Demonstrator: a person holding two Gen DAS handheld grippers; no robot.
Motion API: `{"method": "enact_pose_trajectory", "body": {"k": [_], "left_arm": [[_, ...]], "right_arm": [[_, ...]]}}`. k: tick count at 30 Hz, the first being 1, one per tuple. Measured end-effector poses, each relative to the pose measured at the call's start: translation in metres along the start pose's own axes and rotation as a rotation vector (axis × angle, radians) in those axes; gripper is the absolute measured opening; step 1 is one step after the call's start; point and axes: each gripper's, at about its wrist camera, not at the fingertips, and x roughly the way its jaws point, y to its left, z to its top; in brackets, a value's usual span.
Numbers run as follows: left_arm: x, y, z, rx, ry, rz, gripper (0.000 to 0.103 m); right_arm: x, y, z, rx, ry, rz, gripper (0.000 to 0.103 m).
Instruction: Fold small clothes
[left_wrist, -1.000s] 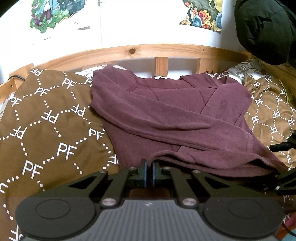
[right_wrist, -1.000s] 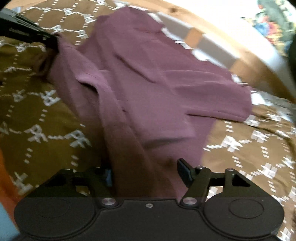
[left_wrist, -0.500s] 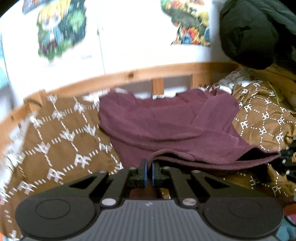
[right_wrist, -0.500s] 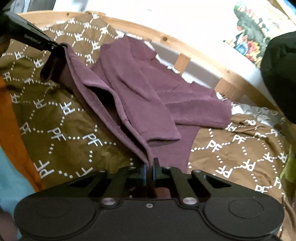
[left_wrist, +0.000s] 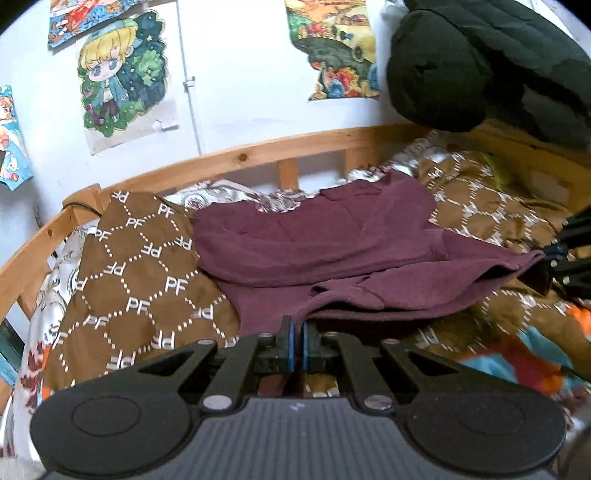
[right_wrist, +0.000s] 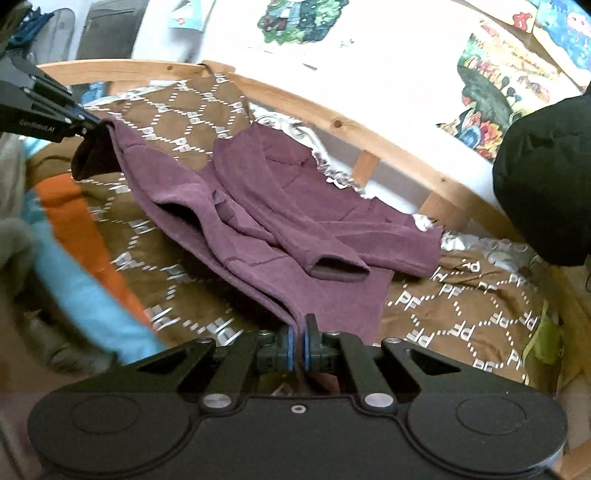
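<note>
White "PF" monograms repeat across the brown quilt (left_wrist: 147, 280); small lettering reading roughly "GenRobot.AI" sits on the left gripper (right_wrist: 94, 122) arm, seen from the right wrist.

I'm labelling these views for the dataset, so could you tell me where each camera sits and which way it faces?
Left wrist: on the left gripper, looking down across the maroon sweater toward the wooden bed rail; its own shut fingers show, and the right gripper at right.
Right wrist: on the right gripper, looking across the sweater toward the wall; the left gripper shows at upper left.
Shared: sweater, patterned brown blanket, rail, each gripper pinching the hem.
</note>
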Motion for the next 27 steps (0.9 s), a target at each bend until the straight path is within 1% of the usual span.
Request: {"method": "enact_pose_trajectory", "body": {"k": [3,7,9,11,14,17,22,25,27], "left_arm": [[-0.019,0.002,-0.004,-0.013,0.02,-0.058,0.003],[-0.03,0.009,0.001,-0.049,0.025,-0.098,0.003],[-0.026,0.016,0.009,-0.073,0.029,-0.099,0.003],[-0.015,0.022,0.019,-0.082,0.036,-0.082,0.004],[0.005,0.035,0.038,-0.102,0.038,-0.066,0.004],[0.03,0.048,0.065,-0.114,0.019,-0.051,0.004],[0.086,0.063,0.117,-0.079,-0.031,0.024,0.004],[0.126,0.078,0.144,-0.109,-0.047,0.048,0.004],[0.152,0.087,0.156,-0.14,-0.059,0.049,0.004]], "right_arm": [[-0.022,-0.004,-0.003,-0.013,0.033,0.059,0.004],[-0.045,-0.007,0.001,-0.018,0.07,0.121,0.004],[-0.049,-0.01,0.008,-0.022,0.078,0.139,0.004],[-0.045,-0.014,0.018,-0.036,0.076,0.137,0.004],[-0.03,-0.025,0.041,-0.066,0.061,0.109,0.004],[-0.006,-0.041,0.068,-0.123,0.066,0.079,0.004],[0.042,-0.074,0.131,-0.21,0.123,0.044,0.004],[0.08,-0.096,0.174,-0.252,0.177,0.02,0.004],[0.109,-0.109,0.197,-0.284,0.184,-0.011,0.005]]}}
